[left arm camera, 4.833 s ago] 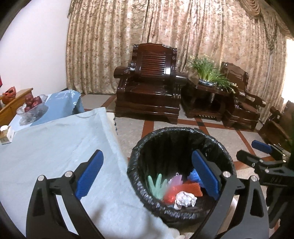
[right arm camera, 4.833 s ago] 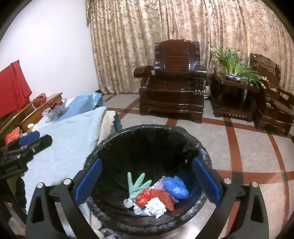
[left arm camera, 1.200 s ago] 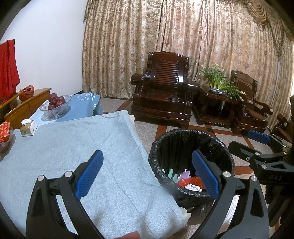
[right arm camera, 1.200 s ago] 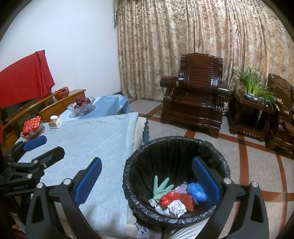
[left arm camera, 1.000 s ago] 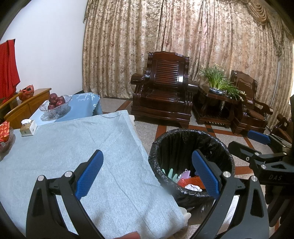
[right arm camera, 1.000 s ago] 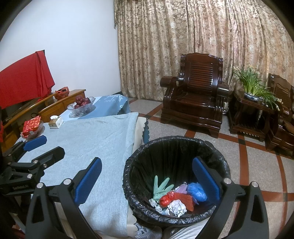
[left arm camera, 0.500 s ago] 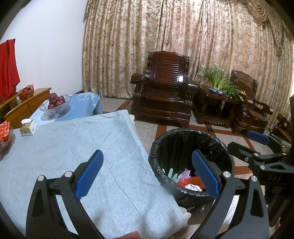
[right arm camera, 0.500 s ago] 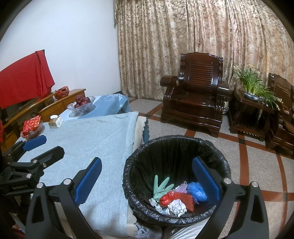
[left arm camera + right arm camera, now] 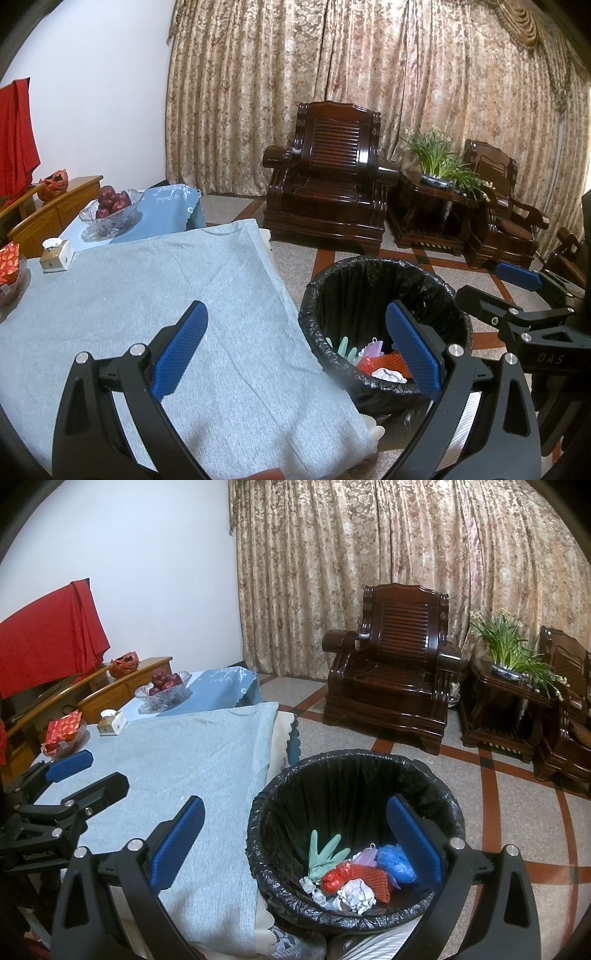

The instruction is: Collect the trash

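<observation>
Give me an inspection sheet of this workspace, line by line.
Surface: table under a light grey-blue cloth; no loose trash seen on it.
Job's things: round bin with black plastic liner beside the table, holding a green rubber glove, red mesh bag, blue plastic wad and crumpled white paper.
Clutter: glass bowl of red fruit, small tissue box, red packets in a dish.
Grippers: left gripper and right gripper both open, empty.
Cables: nothing seen.
Surroundings: dark wooden armchair, potted plant, patterned curtains.

Fruit bowl (apples), tissue box, armchair
</observation>
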A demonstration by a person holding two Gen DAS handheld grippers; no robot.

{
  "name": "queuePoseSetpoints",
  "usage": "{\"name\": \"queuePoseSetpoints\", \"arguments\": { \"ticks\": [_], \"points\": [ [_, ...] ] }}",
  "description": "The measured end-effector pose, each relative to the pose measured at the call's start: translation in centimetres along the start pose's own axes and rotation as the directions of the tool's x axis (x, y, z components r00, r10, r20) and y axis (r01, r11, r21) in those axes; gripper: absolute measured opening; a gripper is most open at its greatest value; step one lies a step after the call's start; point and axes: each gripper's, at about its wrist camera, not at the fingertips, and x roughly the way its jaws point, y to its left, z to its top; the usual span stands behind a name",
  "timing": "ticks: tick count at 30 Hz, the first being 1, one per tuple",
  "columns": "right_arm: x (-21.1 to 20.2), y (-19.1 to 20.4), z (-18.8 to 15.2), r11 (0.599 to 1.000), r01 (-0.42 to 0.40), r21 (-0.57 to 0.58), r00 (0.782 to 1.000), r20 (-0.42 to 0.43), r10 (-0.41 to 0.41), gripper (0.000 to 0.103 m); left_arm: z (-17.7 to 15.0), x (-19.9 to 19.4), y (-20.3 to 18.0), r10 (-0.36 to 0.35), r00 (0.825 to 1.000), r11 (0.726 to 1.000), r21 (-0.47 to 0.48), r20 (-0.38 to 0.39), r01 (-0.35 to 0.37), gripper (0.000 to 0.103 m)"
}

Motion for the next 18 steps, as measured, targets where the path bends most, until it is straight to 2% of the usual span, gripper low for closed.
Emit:
{"name": "queuePoseSetpoints", "arguments": {
  "ticks": [18],
  "points": [
    [0.18,0.03,-0.37,1.0,0.001,0.001,1.0,-0.005,-0.001,0.097,-0.21,-0.48,0.24,-0.006,1.0,1.0,-0.003,-0.01,0.006,0.094]
  ]
}}
